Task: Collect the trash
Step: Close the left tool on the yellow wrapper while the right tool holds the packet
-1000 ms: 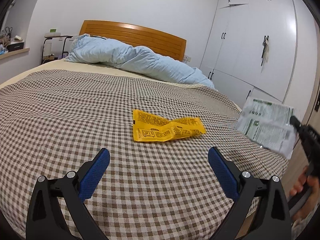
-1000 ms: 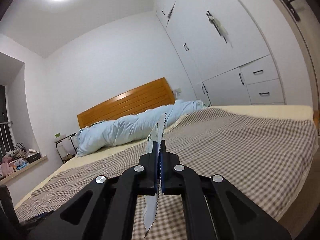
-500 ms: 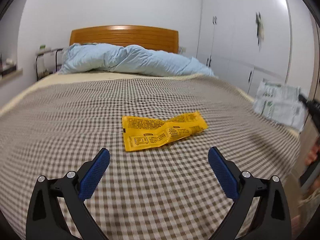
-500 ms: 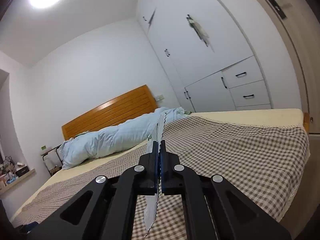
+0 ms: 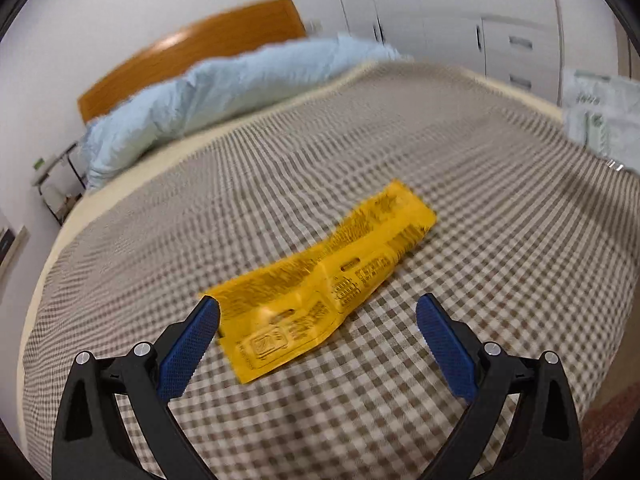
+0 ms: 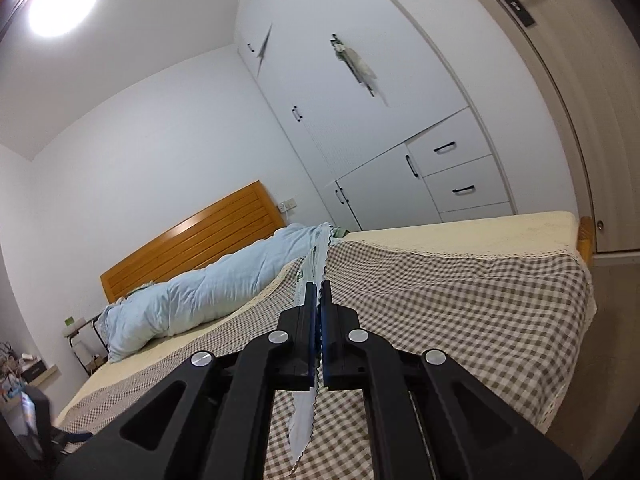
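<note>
A crumpled yellow printed foil wrapper [image 5: 332,284] is lying flat on the brown-and-white checked bed cover [image 5: 500,280], partly between the wide-spread blue pads of the left hand-held gripper [image 5: 318,316]. A thin white-and-green serrated-edge plastic wrapper [image 6: 304,420] is being held clamped in the closed right hand-held gripper [image 6: 319,292].

Yellow wrapper [image 5: 328,280] flat, creased, on checked bedspread [image 5: 480,340]; white wrapper [image 6: 304,420] held edge-on.
</note>
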The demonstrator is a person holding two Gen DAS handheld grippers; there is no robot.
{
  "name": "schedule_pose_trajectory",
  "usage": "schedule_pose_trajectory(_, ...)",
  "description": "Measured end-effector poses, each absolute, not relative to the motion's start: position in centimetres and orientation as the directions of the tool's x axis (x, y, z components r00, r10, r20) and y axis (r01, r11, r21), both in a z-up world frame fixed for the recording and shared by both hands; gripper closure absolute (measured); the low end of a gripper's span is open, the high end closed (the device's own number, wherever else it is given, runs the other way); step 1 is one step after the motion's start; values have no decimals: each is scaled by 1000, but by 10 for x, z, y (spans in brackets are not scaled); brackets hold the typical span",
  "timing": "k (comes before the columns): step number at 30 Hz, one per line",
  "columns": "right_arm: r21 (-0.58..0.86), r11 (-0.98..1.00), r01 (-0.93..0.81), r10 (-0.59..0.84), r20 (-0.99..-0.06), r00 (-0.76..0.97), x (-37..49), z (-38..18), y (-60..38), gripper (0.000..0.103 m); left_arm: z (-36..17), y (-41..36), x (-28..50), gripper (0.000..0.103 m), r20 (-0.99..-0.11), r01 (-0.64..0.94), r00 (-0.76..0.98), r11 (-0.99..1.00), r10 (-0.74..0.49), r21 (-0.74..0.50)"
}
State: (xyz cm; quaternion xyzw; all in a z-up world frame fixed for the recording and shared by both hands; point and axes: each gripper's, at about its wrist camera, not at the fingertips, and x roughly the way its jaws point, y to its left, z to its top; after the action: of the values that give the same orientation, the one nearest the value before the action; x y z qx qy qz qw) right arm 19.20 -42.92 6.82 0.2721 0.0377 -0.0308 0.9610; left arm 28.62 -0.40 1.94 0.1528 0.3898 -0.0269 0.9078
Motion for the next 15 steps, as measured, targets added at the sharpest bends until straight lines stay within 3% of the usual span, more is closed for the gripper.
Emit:
schedule_pose_trajectory(7,555,828,72,-33,-80,996,190,69,-438,101,-22,-27,324,14,-741,201,638,885,208,421)
schedule_pose_trajectory(9,565,822,70,-27,-83,996,191,68,-439,101,-30,-26,337,28,-758,182,610,890,232,419)
schedule_pose_trajectory(10,570,819,68,-24,-84,996,191,67,-439,101,-34,-25,341,30,-766,170,599,898,234,407)
schedule_pose_trajectory(12,576,815,64,-19,-83,996,191,68,-441,101,-31,-24,342,58,-780,167,596,920,193,355)
schedule_pose_trajectory(15,579,813,56,-15,-75,997,190,70,-441,101,-22,-32,336,83,-752,160,627,911,204,381)
